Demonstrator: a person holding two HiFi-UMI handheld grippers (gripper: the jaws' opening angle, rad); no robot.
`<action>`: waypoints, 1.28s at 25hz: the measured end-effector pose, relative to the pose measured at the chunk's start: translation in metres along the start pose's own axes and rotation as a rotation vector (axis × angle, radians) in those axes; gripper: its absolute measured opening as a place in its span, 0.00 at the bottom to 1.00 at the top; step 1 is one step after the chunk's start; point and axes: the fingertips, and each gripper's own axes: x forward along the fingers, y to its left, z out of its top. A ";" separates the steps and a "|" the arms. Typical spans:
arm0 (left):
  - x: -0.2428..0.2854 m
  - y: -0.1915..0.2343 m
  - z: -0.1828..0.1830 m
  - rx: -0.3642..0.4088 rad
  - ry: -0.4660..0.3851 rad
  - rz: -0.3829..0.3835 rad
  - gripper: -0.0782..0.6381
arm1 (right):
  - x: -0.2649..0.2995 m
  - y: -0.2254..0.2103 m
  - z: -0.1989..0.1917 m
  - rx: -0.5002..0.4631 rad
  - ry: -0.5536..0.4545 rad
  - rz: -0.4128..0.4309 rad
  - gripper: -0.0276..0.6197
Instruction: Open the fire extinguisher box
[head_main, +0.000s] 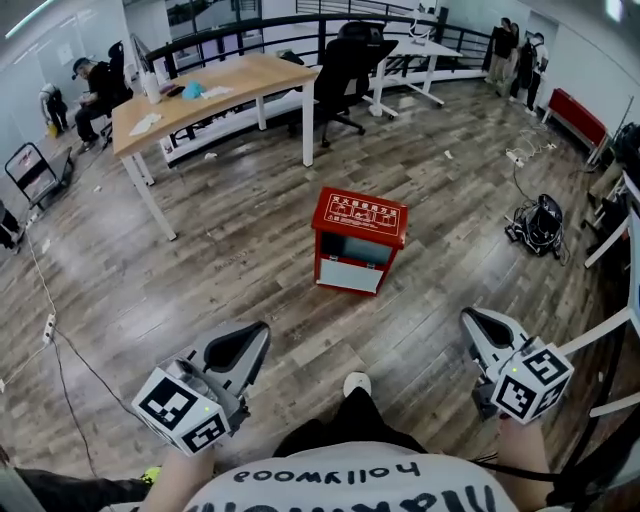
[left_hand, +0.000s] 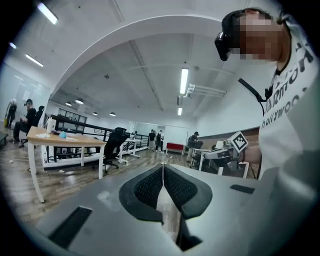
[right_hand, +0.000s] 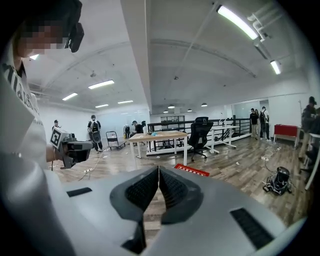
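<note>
Task's thing: the red metal fire extinguisher box (head_main: 360, 238) stands on the grey-brown plank floor (head_main: 230, 260), at twelve o'clock from the person and well apart from both hands. The right gripper view catches only its lettered red top.
Left tongs: the left tongs (head_main: 258, 336) sit low at seven o'clock, pressed together with nothing between them.
Right tongs: the right tongs (head_main: 472, 322) sit at five o'clock, also pressed together and empty.
Why held so: both point forward beside the body and look idle. I'd judge the box has yet to be approached, so no reach has begun.
Box front: it looks closed, with a dark window pane above and a pale panel below. I can't make out a latch or handle from here.
Inside the box: the pane shows me nothing I could name.
Bench: the long light-wood bench with white legs (head_main: 220, 88) at eleven o'clock carries papers and a small teal thing.
Floor clutter: a black backpack (head_main: 540, 225) lies at three o'clock, off the straight line to the box.
</note>
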 end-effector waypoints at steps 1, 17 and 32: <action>0.008 0.003 0.000 0.017 0.011 0.004 0.13 | 0.009 -0.007 0.001 0.005 0.009 0.002 0.06; 0.220 0.063 0.022 -0.046 -0.044 -0.015 0.13 | 0.091 -0.182 0.053 -0.061 0.022 0.059 0.06; 0.298 0.113 -0.015 -0.146 0.091 0.036 0.13 | 0.192 -0.208 0.027 -0.006 0.081 0.245 0.06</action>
